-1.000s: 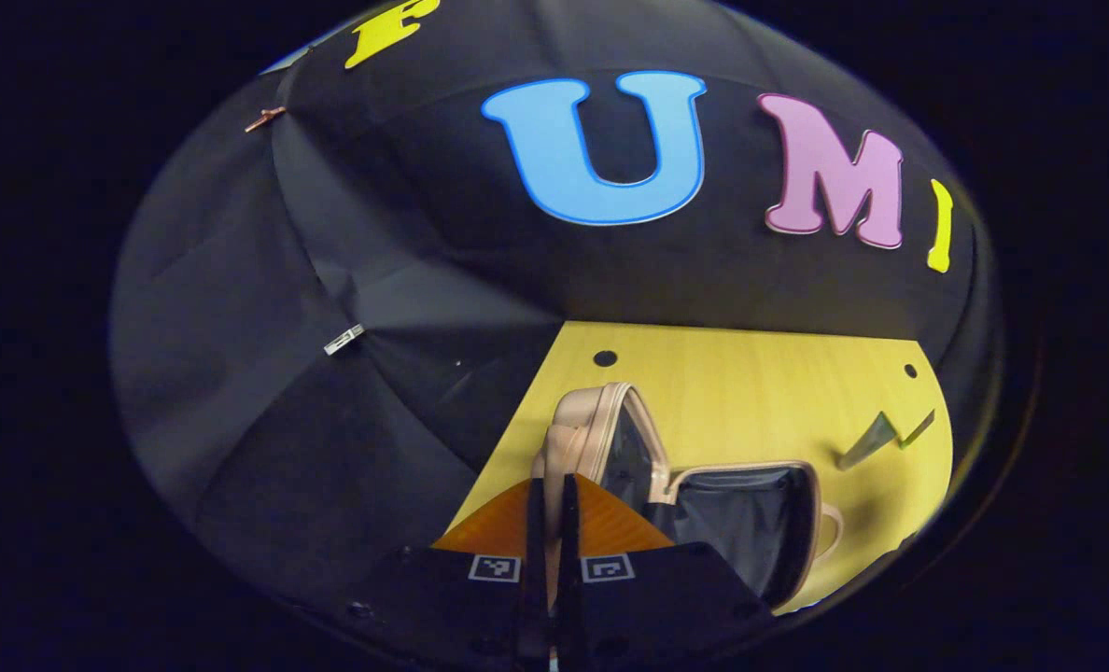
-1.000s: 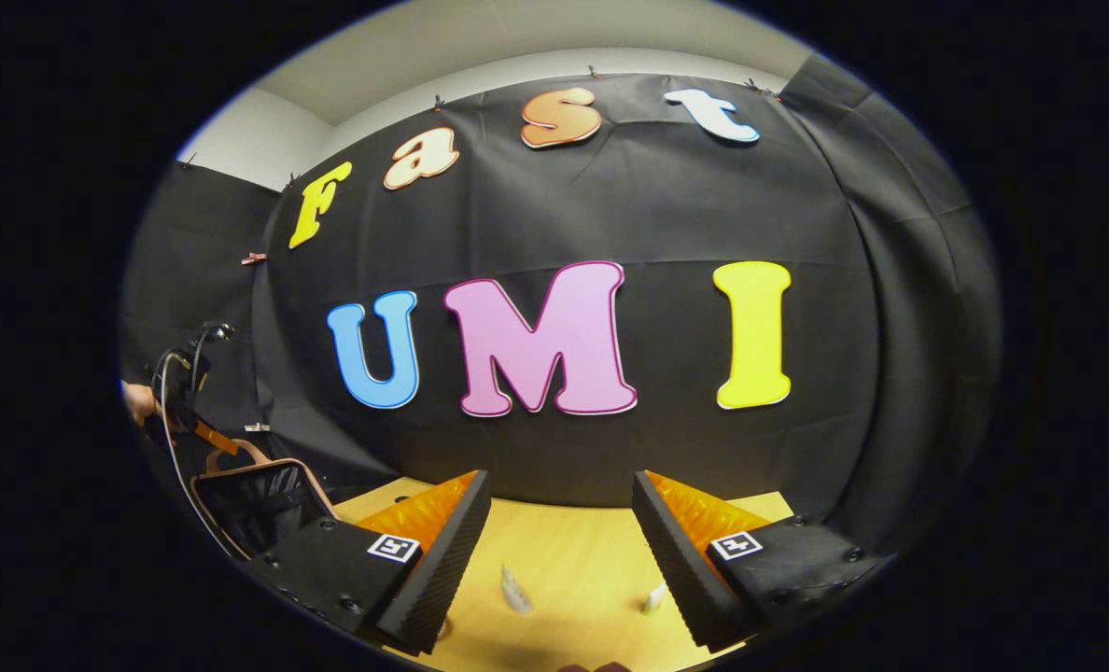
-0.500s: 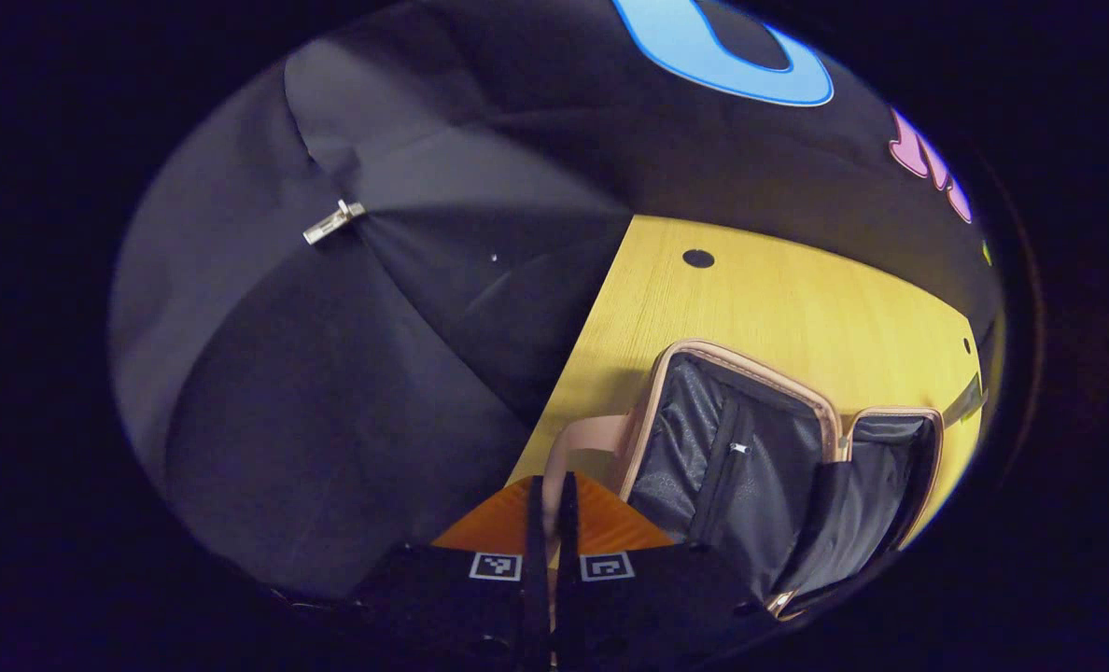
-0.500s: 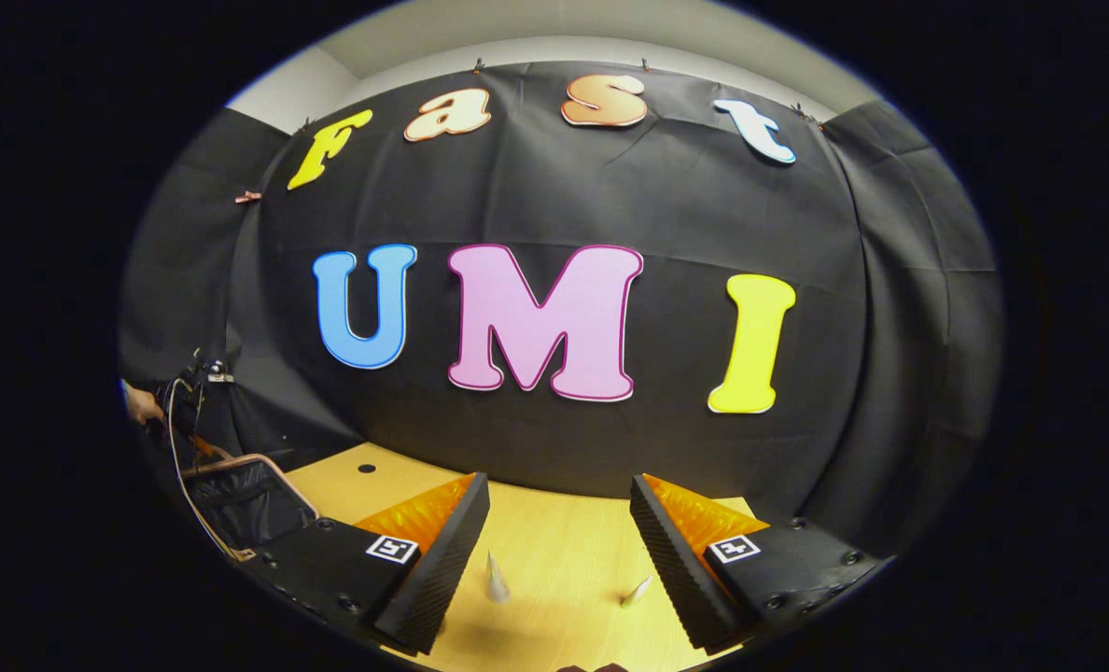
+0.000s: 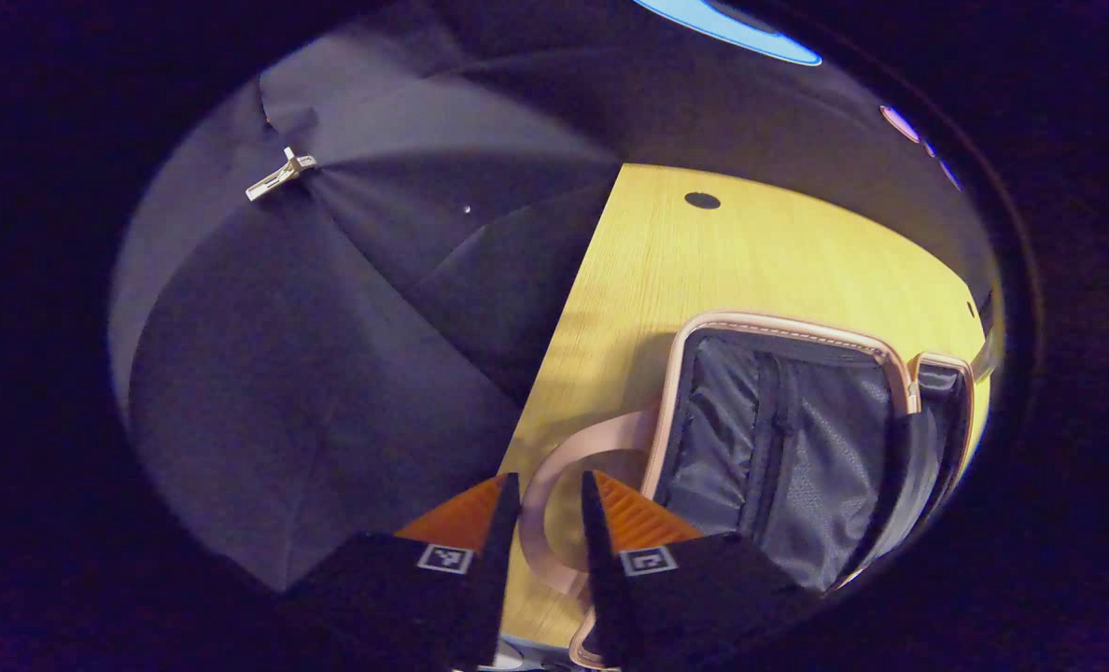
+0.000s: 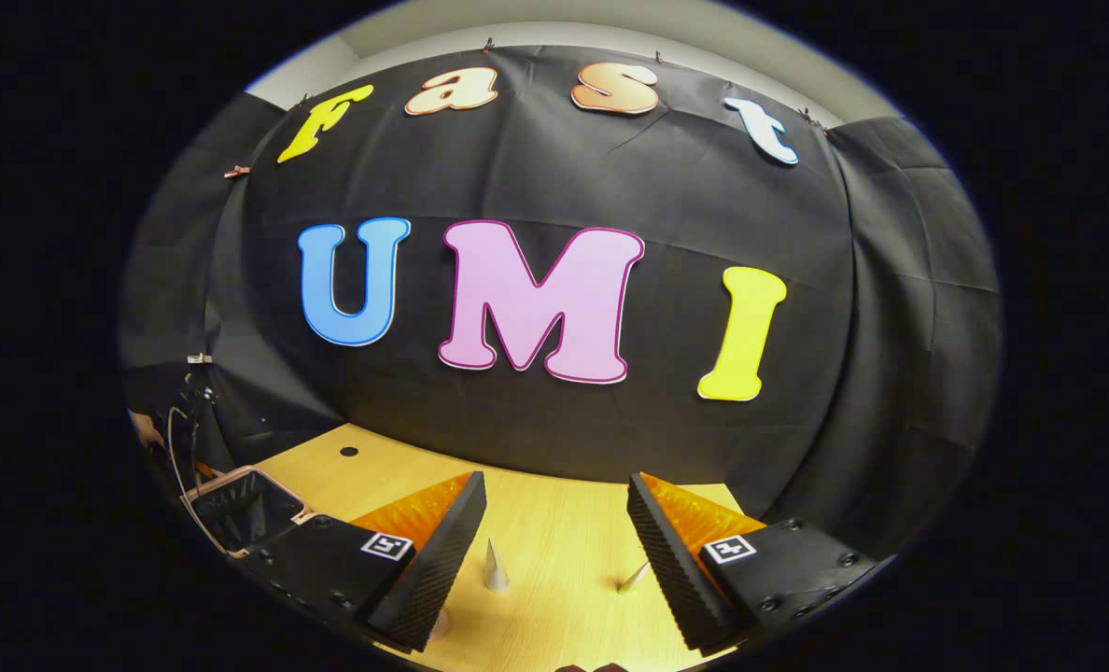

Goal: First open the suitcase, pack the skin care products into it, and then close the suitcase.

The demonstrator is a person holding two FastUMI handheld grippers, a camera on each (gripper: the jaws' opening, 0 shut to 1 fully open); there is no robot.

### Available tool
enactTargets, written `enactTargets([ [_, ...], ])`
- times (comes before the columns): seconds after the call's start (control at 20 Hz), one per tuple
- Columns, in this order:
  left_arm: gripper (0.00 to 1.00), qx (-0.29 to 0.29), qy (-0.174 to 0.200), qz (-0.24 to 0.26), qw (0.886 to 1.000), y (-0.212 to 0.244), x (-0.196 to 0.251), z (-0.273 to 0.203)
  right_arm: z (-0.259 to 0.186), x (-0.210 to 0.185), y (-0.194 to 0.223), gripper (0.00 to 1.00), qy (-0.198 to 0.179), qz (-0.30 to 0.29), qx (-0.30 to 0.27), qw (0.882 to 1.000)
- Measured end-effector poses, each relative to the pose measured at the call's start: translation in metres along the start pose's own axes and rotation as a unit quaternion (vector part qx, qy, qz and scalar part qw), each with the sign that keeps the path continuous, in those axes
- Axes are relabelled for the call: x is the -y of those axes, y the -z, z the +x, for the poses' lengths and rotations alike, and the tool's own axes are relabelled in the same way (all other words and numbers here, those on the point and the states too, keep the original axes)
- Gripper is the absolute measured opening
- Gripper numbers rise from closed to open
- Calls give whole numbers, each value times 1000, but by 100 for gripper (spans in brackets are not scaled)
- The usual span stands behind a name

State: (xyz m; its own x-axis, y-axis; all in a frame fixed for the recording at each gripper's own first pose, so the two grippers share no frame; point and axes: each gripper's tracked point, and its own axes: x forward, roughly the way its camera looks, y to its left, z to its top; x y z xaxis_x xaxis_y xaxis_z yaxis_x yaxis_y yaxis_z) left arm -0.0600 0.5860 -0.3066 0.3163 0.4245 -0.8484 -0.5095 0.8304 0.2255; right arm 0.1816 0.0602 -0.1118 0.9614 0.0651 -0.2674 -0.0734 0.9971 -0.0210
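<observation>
While your two grippers hang over the wooden table (image 6: 554, 551), one suitcase (image 5: 779, 448) lies open.

Your left gripper (image 5: 543, 504) has its jaws a narrow way apart and holds nothing; the suitcase's one pink handle (image 5: 554, 485) loops just ahead of that gap, with two dark lined halves spread to its right. Your right gripper (image 6: 554, 532) has its jaws wide apart and empty, with two small pointed skin care products: one whitish tube (image 6: 494, 567) standing near the left finger, one tube (image 6: 633, 579) tilted by the right.
</observation>
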Motion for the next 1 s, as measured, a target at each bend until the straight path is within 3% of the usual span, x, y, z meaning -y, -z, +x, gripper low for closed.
enactTargets([
  [0.1,84,52,11,12,998,-25,12,-21,2,-3,7,96,1,2,-6,1000],
  [0.15,87,95,10,23,995,-42,20,-34,1,-4,8,96,1,-1,-8,1000],
  [0.25,86,167,56,45,983,-71,58,-75,-2,-3,7,96,7,-9,-4,1000],
  [0.35,86,225,116,73,965,-93,119,-126,-6,-6,1,96,2,-5,7,1000],
  [0.55,89,276,236,93,927,-101,244,-207,-9,-2,0,96,-13,-8,23,1000],
  [0.6,91,286,246,91,922,-102,274,-223,-9,1,0,96,-14,-10,23,1000],
  [0.65,100,289,253,91,919,-101,303,-224,-8,4,1,96,-16,-9,22,1000],
  [0.8,96,267,307,118,906,-79,401,-242,-9,21,-1,96,-17,-6,33,999],
  [1.0,97,197,360,160,898,-26,502,-216,-10,39,10,96,-30,-4,29,999],
])
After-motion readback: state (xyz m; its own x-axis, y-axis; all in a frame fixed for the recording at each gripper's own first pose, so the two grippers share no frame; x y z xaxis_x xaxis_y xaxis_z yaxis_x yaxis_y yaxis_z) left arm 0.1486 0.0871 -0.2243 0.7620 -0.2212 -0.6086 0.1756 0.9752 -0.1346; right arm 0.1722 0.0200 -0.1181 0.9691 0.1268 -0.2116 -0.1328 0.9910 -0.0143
